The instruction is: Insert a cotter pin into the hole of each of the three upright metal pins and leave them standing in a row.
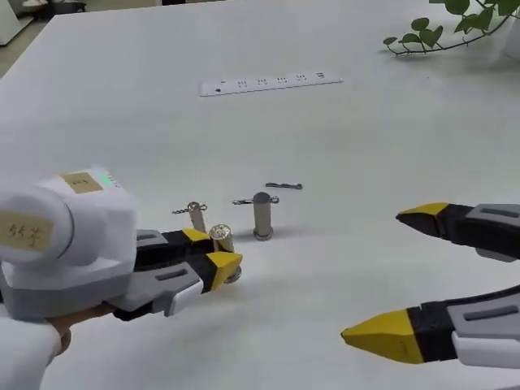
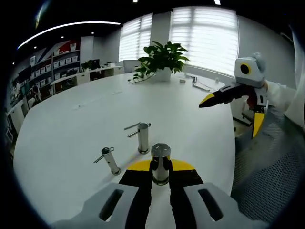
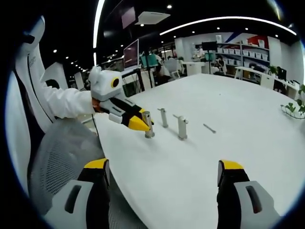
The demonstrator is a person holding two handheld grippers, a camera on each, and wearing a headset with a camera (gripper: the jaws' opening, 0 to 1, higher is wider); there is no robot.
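A broad white desk (image 1: 366, 146) carries everything. The left hand-held gripper (image 1: 213, 250), black and grey with yellow tips, reaches in from the near left. Its jaws are clamped on the gripped metal pin (image 1: 221, 237), which the left gripper view shows upright between them (image 2: 160, 164). The right hand-held gripper (image 1: 390, 272) hangs over the near right of the desk with its jaws spread wide apart and nothing between them, as its own view confirms (image 3: 164, 167). It is well apart from the pins. At the far right edge trails a leafy green plant (image 1: 443, 28). In the left gripper view it stands in a white pot (image 2: 162, 59). A white power strip (image 1: 270, 83) lies flat toward the far side; its dark markings are too small to read. Just right of the gripped pin stands the thick metal pin (image 1: 262, 215), upright, with a cotter pin (image 1: 245, 201) through its top and sticking out to the left. Just beyond the left gripper's tips stands the thin metal pin (image 1: 196, 216), also with a cotter pin (image 1: 187, 210) through its head. In the right gripper view the three stand in a loose row, with the left hand-held gripper (image 3: 136, 123) at the nearest one. A loose cotter pin (image 1: 283, 186) lies flat on the desk just beyond the thick pin, touching nothing.
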